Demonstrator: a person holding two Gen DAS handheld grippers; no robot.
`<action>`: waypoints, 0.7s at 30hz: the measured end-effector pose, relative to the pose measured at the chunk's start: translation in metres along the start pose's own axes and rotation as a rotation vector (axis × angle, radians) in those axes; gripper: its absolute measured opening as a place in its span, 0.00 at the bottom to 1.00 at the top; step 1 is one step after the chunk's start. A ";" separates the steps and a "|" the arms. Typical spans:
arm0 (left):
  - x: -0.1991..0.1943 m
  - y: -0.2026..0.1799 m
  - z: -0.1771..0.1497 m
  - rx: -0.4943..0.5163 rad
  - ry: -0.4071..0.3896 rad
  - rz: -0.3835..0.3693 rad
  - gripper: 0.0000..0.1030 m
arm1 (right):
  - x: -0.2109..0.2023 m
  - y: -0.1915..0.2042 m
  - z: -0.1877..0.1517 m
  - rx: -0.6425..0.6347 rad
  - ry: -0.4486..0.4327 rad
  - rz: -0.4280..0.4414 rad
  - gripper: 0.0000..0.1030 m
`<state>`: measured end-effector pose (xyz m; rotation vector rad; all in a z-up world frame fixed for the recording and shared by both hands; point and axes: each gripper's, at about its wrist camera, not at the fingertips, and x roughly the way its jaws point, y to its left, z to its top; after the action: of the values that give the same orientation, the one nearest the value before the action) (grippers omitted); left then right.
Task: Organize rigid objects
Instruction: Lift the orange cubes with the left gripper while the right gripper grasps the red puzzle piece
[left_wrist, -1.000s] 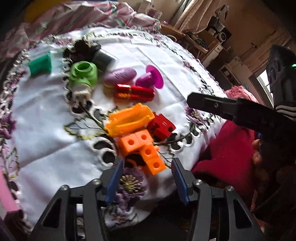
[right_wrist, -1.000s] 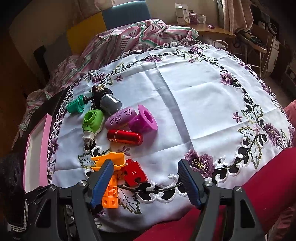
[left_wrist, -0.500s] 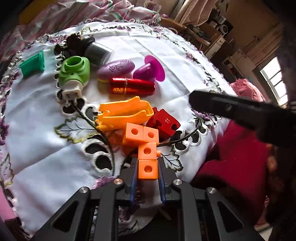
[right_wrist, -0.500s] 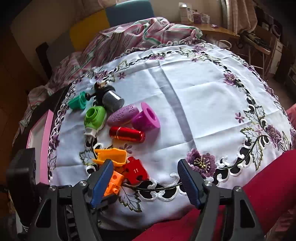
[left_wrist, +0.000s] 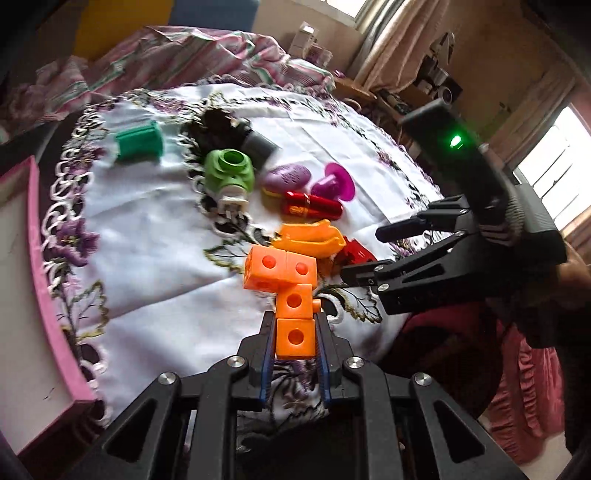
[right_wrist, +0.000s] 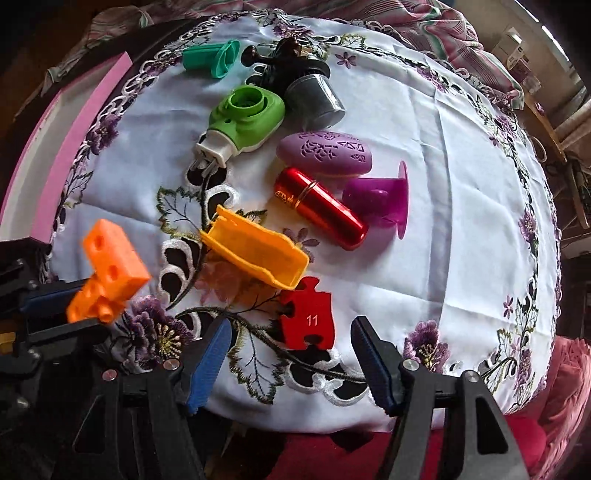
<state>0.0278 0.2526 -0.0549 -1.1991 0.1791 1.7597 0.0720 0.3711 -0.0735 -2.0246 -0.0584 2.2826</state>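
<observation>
Left wrist view: the left gripper (left_wrist: 294, 339) is clamped on the bottom cube of an orange cube piece (left_wrist: 286, 280), which is lifted off the white cloth (left_wrist: 147, 258). Past it lie a yellow clip (left_wrist: 308, 240) and a red puzzle piece (left_wrist: 356, 253), then a red tube (left_wrist: 312, 205), a lilac oval (left_wrist: 286, 177), a magenta cone (left_wrist: 334, 184), a green plug (left_wrist: 229, 173), a grey cap (left_wrist: 258, 146) and a teal spool (left_wrist: 138, 144). A pink box (left_wrist: 51, 295) sits at the cloth's left edge. The right gripper (left_wrist: 360, 254) comes in from the right, above the puzzle piece.

Right wrist view: the right gripper (right_wrist: 290, 360) points down at the cloth (right_wrist: 443, 240); its jaws have just been closing a little yet stand apart, with the puzzle piece (right_wrist: 308, 317) lying between them, untouched. The clip (right_wrist: 258, 253) lies just beyond it. At the left the cube piece (right_wrist: 109, 273) hangs in the left gripper (right_wrist: 59, 310), above the cloth. Farther off lie the tube (right_wrist: 319, 206), cone (right_wrist: 380, 199), oval (right_wrist: 325, 151), plug (right_wrist: 245, 118), cap (right_wrist: 314, 99) and spool (right_wrist: 210, 57).
</observation>
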 end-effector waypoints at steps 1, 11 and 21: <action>-0.006 0.006 0.000 -0.016 -0.015 0.004 0.19 | 0.006 -0.001 0.002 0.001 0.027 -0.014 0.65; -0.076 0.087 -0.005 -0.214 -0.172 0.063 0.19 | 0.017 0.003 0.002 -0.028 0.072 -0.035 0.32; -0.112 0.203 -0.024 -0.421 -0.196 0.290 0.19 | 0.012 -0.008 -0.001 0.054 0.049 -0.007 0.32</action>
<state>-0.1069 0.0620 -0.0541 -1.3324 -0.1498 2.2332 0.0719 0.3801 -0.0846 -2.0491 -0.0004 2.2048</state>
